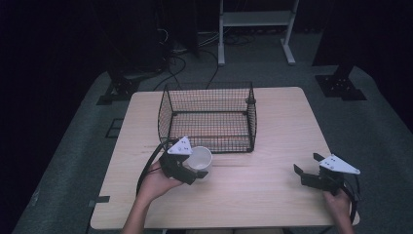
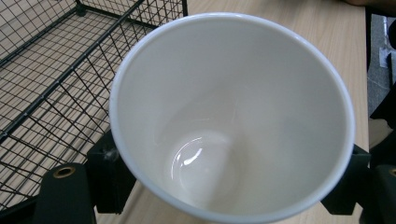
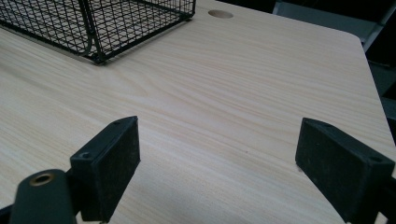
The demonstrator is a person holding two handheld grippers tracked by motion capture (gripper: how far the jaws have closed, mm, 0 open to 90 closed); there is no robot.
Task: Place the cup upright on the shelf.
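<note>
Two grippers over wood table (image 1: 272, 195), left gripper (image 1: 191, 171) near front-left edge w/ jaws pinching white cup (image 1: 198, 158) just in front of wire basket (image 1: 208, 117) at table's back-centre, right gripper (image 1: 309, 168) by front-right corner, jaws spread wide, nothing between.

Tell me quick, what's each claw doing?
Left claw: closed on the white cup.
Right claw: open, holding nothing.
</note>
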